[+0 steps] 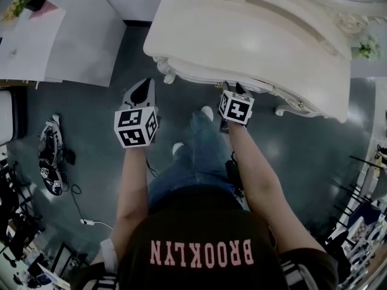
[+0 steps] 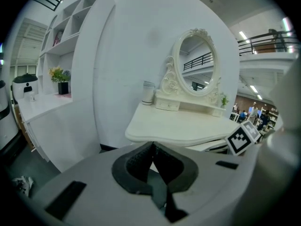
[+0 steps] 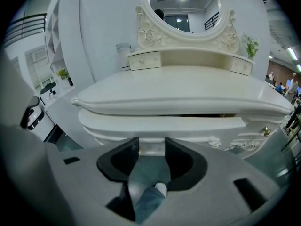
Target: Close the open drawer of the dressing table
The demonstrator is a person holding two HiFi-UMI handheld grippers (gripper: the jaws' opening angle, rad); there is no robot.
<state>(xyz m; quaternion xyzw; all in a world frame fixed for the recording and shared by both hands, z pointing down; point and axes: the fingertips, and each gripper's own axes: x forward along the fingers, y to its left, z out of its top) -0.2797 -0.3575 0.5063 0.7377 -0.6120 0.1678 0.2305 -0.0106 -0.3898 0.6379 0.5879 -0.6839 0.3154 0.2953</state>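
A dark shirt (image 1: 202, 246) with pink lettering fills the bottom of the head view, and 2 bare forearms reach up from it toward the middle of the frame. Below them are blue jeans (image 1: 193, 156) and the grey floor (image 1: 97, 113).

At the far left of the head view, a white cabinet (image 1: 36, 41) takes the upper left corner. A dark strapped thing, too small to tell, lies on the floor lower down.

Left of centre, the left gripper (image 1: 144, 88) hangs over bare floor, apart from the furniture. Its marker cube (image 1: 136, 125) faces the camera. In the left gripper view its 2 dark pads meet at the tips (image 2: 151, 147) with nothing between them. The dressing table (image 2: 183, 126) stands beyond, in the centre and right of that frame.

Right of centre, the right gripper (image 1: 233, 89) sits at the table's near edge, its tips under the overhanging cream top (image 1: 254, 35). In the right gripper view its jaws stand wide (image 3: 151, 145) and hold nothing. The drawer (image 3: 160, 126) front lies just past them, in the middle of that frame. A thin dark slit shows between that front and the tabletop. I cannot tell whether the tips touch the front. The oval mirror (image 3: 183, 6) rises at the top of that frame.
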